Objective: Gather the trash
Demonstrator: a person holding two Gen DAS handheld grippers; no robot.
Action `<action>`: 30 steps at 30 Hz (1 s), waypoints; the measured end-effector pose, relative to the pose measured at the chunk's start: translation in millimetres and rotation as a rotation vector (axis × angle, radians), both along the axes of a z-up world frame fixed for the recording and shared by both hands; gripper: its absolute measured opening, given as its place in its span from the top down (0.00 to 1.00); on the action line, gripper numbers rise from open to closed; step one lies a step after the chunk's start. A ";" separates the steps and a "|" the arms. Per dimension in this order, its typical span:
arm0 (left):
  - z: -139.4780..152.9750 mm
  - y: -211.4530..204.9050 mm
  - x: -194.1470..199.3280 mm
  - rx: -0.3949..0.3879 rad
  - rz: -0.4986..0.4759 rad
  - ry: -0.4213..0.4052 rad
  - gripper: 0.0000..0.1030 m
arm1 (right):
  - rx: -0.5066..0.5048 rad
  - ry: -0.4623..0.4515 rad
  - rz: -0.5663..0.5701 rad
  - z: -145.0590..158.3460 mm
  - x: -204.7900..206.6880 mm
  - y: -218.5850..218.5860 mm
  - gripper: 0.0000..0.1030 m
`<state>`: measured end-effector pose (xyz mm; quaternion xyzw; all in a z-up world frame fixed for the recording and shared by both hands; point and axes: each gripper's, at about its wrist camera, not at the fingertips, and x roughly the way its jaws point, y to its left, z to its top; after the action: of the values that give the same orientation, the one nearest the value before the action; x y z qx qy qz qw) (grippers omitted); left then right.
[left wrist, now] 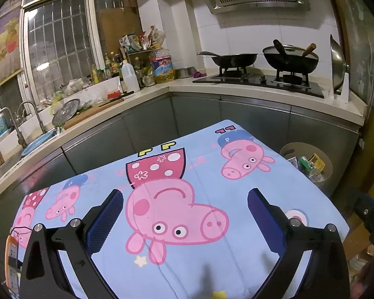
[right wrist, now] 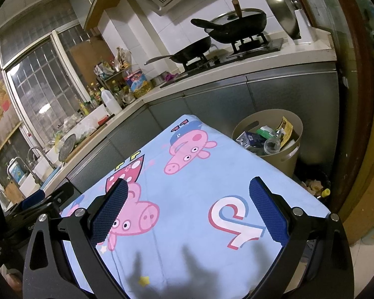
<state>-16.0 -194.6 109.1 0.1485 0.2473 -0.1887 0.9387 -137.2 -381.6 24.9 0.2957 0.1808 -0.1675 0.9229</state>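
A beige round trash bin [right wrist: 284, 157] stands on the floor past the table's far right corner, holding several pieces of trash such as wrappers and a clear bottle [right wrist: 271, 144]. It also shows in the left wrist view [left wrist: 326, 164]. The table [left wrist: 236, 199] carries a light blue cartoon-pig cloth [right wrist: 212, 179] with no loose trash visible on it. My left gripper [left wrist: 185, 199] is open and empty above the cloth. My right gripper [right wrist: 188, 190] is open and empty above the cloth, right of the left gripper [right wrist: 35, 200].
An L-shaped kitchen counter [left wrist: 182, 84] runs behind the table, with a sink [left wrist: 35, 142] at left, bottles [left wrist: 162, 64] in the corner and a stove with pans [left wrist: 290, 61] at right. An orange device [left wrist: 11, 261] hangs at the table's left edge. A dark bin with scraps [right wrist: 316, 186] stands at right.
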 end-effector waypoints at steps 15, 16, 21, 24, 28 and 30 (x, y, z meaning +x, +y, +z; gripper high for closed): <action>-2.0 3.1 1.1 -0.010 0.008 0.010 0.04 | 0.004 0.003 0.004 -1.8 -0.4 3.4 0.06; -3.1 4.1 1.0 -0.012 0.011 0.011 0.04 | 0.003 0.003 0.004 -2.0 -0.5 3.9 0.06; -7.2 7.6 1.4 -0.015 0.034 0.015 0.04 | 0.003 0.004 0.006 -2.3 -0.4 4.1 0.06; -9.7 8.9 1.6 -0.013 0.038 0.021 0.04 | 0.004 0.005 0.006 -2.4 -0.6 4.6 0.06; -11.4 9.4 2.9 -0.010 0.041 0.027 0.04 | 0.006 0.005 0.005 -2.3 -1.0 5.1 0.06; -11.8 9.7 3.3 -0.010 0.044 0.029 0.04 | 0.005 0.005 0.006 -2.3 -0.6 4.5 0.06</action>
<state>-12.7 -184.8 97.3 0.1358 0.2634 -0.1715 0.9396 -137.7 -377.1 22.7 0.2970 0.1846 -0.1651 0.9222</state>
